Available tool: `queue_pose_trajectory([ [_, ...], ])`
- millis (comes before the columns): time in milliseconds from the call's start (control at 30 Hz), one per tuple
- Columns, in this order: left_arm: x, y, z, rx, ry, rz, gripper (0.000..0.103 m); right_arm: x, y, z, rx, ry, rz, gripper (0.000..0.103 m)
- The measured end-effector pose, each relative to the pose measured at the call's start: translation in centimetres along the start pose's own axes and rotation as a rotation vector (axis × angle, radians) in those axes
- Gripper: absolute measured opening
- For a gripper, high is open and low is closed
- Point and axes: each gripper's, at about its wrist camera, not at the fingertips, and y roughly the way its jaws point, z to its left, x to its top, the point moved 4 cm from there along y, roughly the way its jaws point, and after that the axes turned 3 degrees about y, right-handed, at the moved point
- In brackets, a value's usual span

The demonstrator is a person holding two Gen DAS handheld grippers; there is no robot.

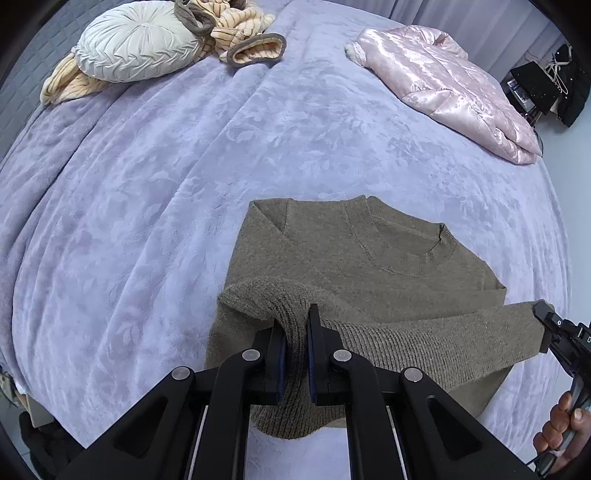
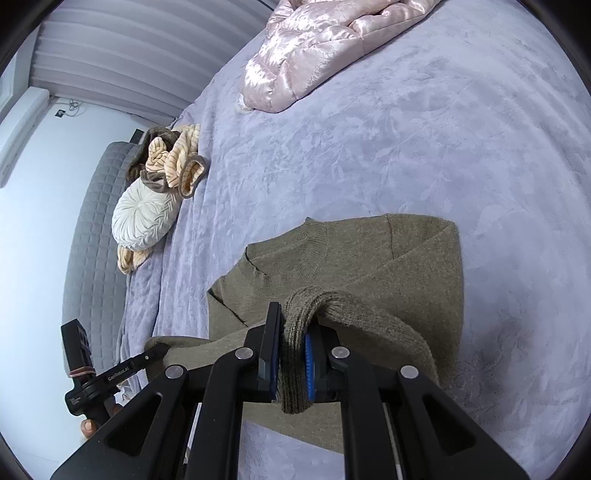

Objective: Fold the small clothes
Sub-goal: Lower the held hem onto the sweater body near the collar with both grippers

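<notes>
Sweater, olive-brown knit, lies flat on the lavender blanket covering the bed, at the near side of it, neckline pointing away and both sleeves folded in across the body. That blanket carries a faint embossed leaf pattern and fills most of both views. Well apart from the sweater, toward the far side, a shiny pink quilted jacket lies in a heap, and a round pleated white cushion rests on a striped peach garment with brown trim near the grey quilted headboard. The left gripper has its jaws closed down on a lifted ribbed bottom edge of the sweater, knit bunched between the blue pads. The right gripper is likewise clamped on a raised fold of ribbed knit at the opposite corner. A hand shows at the edge of the left view, wrapped around the other gripper's handle.
</notes>
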Motion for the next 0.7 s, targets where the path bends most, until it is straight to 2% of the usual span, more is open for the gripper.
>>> queue_pose_trajectory([
  [167,0.2,-0.9,0.1,-0.013,0.022,-0.016,0.01,-0.1,-1.2,0.9,0.009,-0.006,-0.02,0.012],
  [300,0.5,-0.3,-0.2,-0.045,0.031,0.002,0.01,-0.6,-1.9,0.8,-0.029,0.01,-0.044,0.012],
  [700,1.5,1.1,-0.4,-0.08,0.054,0.042,0.01,-0.6,-1.4,-0.1,-0.128,0.071,-0.063,0.012],
])
